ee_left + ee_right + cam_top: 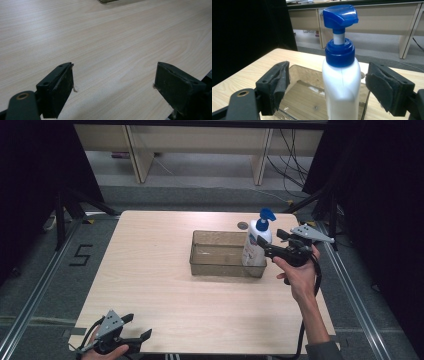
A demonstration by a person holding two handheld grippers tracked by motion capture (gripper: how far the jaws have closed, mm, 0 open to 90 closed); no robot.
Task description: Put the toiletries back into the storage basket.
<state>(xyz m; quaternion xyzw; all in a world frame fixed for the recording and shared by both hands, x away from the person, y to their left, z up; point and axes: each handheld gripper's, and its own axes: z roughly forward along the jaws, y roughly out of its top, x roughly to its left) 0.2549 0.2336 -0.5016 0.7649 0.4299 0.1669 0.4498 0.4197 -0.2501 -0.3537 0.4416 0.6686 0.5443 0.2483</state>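
Right tool (327, 87) stands apart around the pump bottle (340, 82) in the tray (220, 257); left tool (115, 87) apart.

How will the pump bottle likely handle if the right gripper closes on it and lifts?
The pump bottle is tall and narrow, so a sideways push would probably tip it. Its smooth white plastic may slip or flex under squeeze. The right gripper, jaws open either side, aims at the body, which seems sensible.

My fingers (277, 86) stand spread, one on each side of the upright white pump bottle (341, 82) without touching it, above the clear tray (298, 72) on the table (252, 72).
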